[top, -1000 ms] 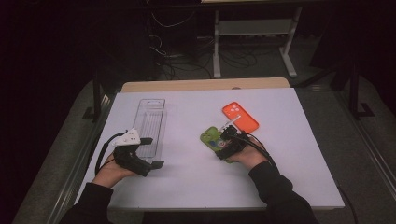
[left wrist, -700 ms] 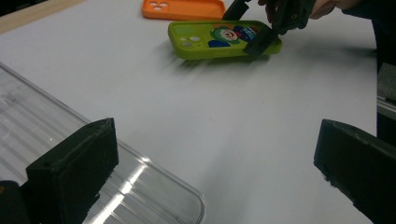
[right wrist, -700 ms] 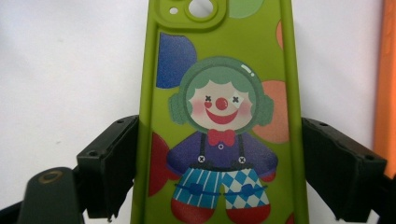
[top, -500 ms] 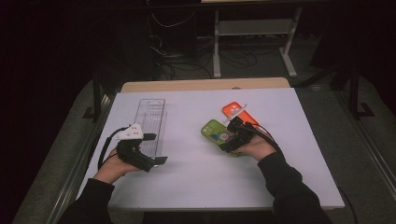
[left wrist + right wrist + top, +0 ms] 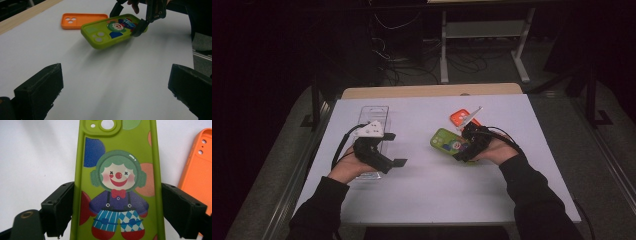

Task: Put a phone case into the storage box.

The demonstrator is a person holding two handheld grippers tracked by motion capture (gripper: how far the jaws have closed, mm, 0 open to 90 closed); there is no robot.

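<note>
The right tool (image 5: 460,152) pinches the green phone case (image 5: 446,141) by its 2 long edges, 1 jaw on each side, and holds it tilted above the white surface (image 5: 437,190), as the left tool view shows. The case carries a clown picture. The orange phone case (image 5: 460,118) lies flat on the surface just behind it. The left tool (image 5: 396,162) is spread wide with nothing between its jaws, beside the clear plastic tray (image 5: 376,114)
</note>
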